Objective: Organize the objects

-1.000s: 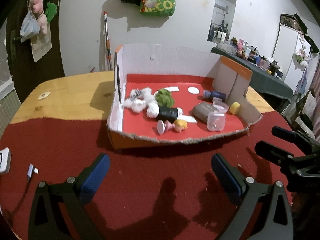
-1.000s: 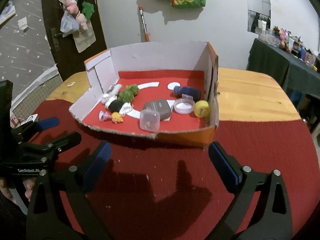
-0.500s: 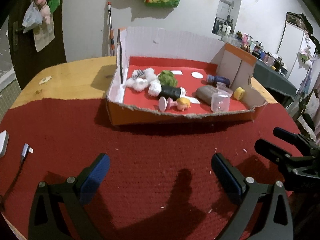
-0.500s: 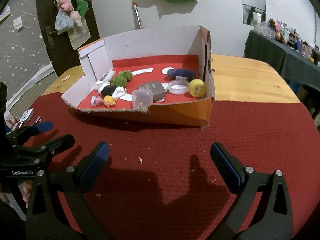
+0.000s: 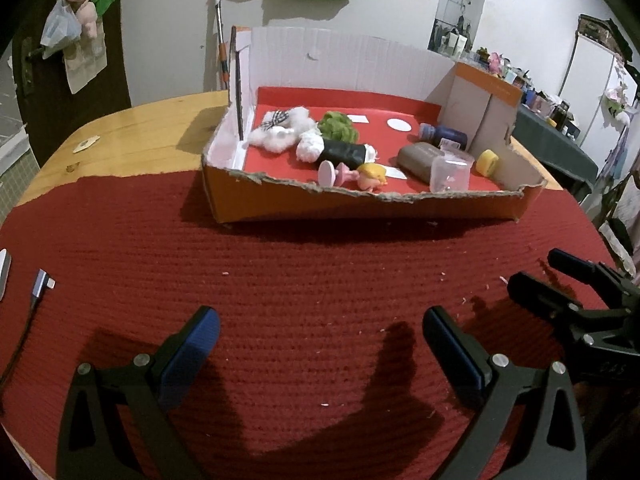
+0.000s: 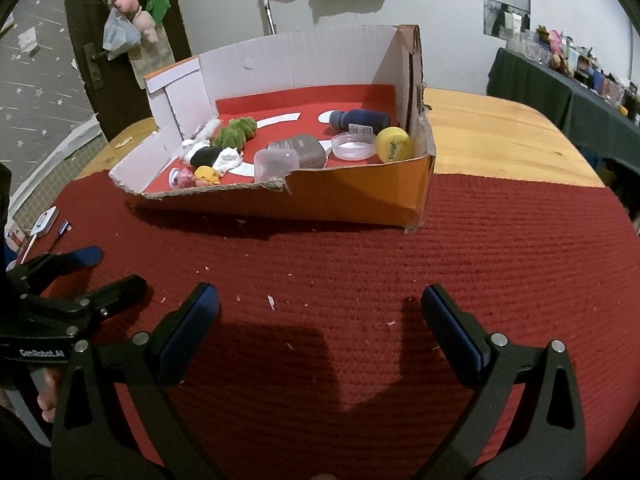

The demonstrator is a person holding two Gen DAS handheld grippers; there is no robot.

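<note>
An open cardboard box point(image 5: 360, 206) point(image 6: 340, 196) with a red floor stands on the table's red mat. Inside lie a white plush toy point(image 5: 280, 130), a green plush point(image 5: 338, 126), a black roll point(image 5: 344, 152), a pink and yellow doll point(image 5: 360, 174), a grey case point(image 5: 420, 156), a clear cup point(image 5: 450, 174), a dark blue bottle point(image 6: 360, 118) and a yellow cap point(image 6: 394, 144). My left gripper point(image 5: 320, 332) is open and empty above the mat, short of the box. My right gripper point(image 6: 320, 308) is open and empty too, beside it.
The red mat point(image 5: 300, 280) covers the near half of a wooden table point(image 6: 500, 140). A cable plug point(image 5: 42, 282) and a white device point(image 6: 44, 220) lie at the mat's left edge. A dark cluttered table point(image 6: 560, 84) stands at the right.
Both grippers have pulled back and dropped lower, so the box sits farther off and more mat shows in front of them. Both stayed open. The box contents have not moved.
</note>
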